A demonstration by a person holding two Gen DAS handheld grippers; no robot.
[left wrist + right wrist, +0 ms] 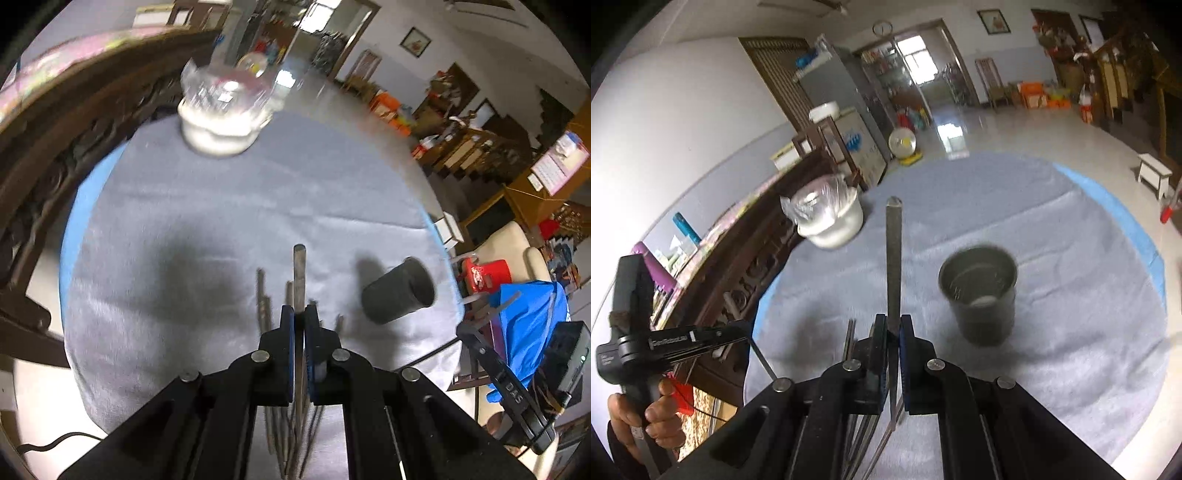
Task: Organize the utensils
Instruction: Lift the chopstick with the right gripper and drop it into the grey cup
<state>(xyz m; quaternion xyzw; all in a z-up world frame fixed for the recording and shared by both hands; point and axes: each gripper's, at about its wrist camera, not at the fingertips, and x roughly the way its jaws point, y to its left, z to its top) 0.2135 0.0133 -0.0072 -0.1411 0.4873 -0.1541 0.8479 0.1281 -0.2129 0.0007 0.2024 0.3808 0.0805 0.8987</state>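
Clamped one thin grey metal chopstick (299,273) in each gripper, left (299,314) and right (893,325); dark grey metal cup (979,291) sat empty, right side.

Letters "DAS" in white along the black body of the right gripper (515,391) at four o'clock of the left wrist view, small white lettering on the left gripper's (670,341) black body at eight o'clock of the right wrist view, too blurred to read

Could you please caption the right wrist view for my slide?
Right gripper shut on a chopstick, cup upright on the grey cloth.
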